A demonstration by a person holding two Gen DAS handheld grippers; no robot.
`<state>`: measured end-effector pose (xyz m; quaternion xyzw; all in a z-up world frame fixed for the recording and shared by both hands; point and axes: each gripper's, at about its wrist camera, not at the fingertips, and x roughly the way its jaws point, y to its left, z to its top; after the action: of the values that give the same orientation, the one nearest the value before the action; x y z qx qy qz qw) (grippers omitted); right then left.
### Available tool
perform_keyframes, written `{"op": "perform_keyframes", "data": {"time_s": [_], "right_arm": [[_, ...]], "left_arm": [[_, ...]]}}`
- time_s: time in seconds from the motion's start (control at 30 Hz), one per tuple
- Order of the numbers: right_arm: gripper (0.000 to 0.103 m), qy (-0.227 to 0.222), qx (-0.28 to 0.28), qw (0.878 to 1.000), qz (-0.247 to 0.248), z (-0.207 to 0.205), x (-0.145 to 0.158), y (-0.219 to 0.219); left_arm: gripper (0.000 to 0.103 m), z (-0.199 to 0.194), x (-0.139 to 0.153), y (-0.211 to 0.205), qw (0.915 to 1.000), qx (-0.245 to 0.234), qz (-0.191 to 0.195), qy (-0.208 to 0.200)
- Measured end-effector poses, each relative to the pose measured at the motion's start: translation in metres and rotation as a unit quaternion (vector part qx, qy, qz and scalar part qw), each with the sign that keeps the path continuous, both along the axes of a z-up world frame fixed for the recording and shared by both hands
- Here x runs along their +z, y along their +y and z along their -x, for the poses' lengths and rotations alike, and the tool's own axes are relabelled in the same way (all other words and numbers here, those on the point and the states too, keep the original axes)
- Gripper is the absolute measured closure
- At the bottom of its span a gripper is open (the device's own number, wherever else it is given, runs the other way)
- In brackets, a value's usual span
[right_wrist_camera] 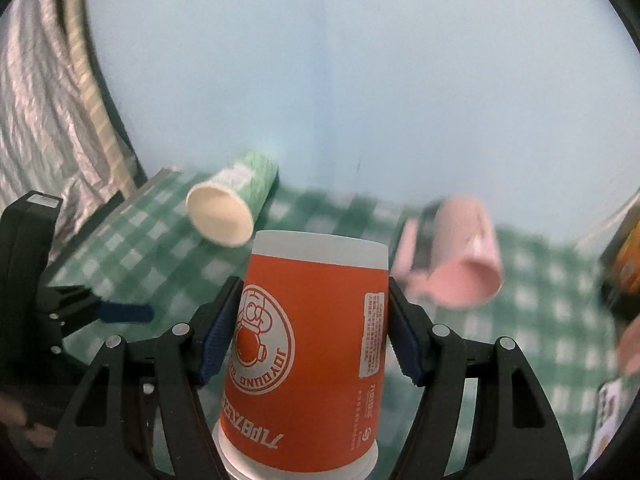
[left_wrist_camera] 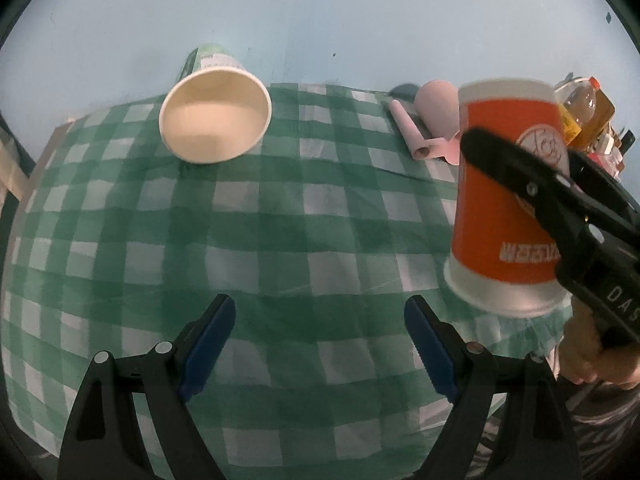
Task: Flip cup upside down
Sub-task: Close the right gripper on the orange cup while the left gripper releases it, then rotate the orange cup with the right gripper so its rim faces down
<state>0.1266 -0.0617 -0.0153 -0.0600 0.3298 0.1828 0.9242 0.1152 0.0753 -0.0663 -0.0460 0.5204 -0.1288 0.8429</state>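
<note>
Two cups catch our eye as we read the left wrist view from left to right. Far left, the green paper cup (left_wrist_camera: 216,114) lies on its side on the checked cloth (left_wrist_camera: 280,220) that covers the tabletop, its open mouth turned toward the camera. Low in the middle, our left gripper (left_wrist_camera: 320,344) hangs above the cloth with its jaws spread wide and nothing between them. Further right, a pink mug (left_wrist_camera: 436,114) lies tipped over near the far edge of the cloth, with a pink stick (left_wrist_camera: 408,132) just beside it. At the right edge, the orange cup (left_wrist_camera: 508,196) is upside down, base on top and rim at the bottom, lifted above the cloth. Behind it stands a bottle (left_wrist_camera: 580,106) of amber liquid.

From the right wrist view we meet the same things in the same order: the green paper cup (right_wrist_camera: 232,206) on its side at the left, then our right gripper (right_wrist_camera: 310,328) with its jaws pressed against both sides of the orange cup (right_wrist_camera: 308,352), whose print reads inverted, then the pink mug (right_wrist_camera: 460,256) on its side at the right.
</note>
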Motion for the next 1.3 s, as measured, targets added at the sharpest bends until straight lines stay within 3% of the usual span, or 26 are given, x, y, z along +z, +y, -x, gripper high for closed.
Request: {"op": "perform_keyframes", "data": {"time_s": [0.13, 0.23, 0.77, 1.2, 1.3], "right_arm": [[0.033, -0.066, 0.003, 0.997, 0.038, 0.005, -0.001, 0.012], [0.034, -0.083, -0.001, 0.995, 0.051, 0.001, -0.004, 0.018], [0.034, -0.052, -0.026, 0.997, 0.041, -0.018, -0.031, 0.007], [0.033, -0.049, -0.003, 0.998, 0.028, 0.028, -0.036, 0.004], [0.026, -0.050, -0.001, 0.998, 0.026, 0.037, -0.035, 0.003]], "left_arm": [[0.015, 0.000, -0.004, 0.000, 1.0000, 0.005, 0.000, 0.004], [0.015, -0.002, -0.007, -0.001, 0.9999, 0.008, -0.005, 0.009], [0.015, 0.003, -0.006, -0.006, 0.9999, 0.003, -0.011, 0.003], [0.015, 0.018, -0.013, -0.002, 0.9998, 0.015, -0.009, -0.006], [0.015, 0.023, -0.013, 0.000, 0.9996, 0.021, -0.011, -0.013]]}}
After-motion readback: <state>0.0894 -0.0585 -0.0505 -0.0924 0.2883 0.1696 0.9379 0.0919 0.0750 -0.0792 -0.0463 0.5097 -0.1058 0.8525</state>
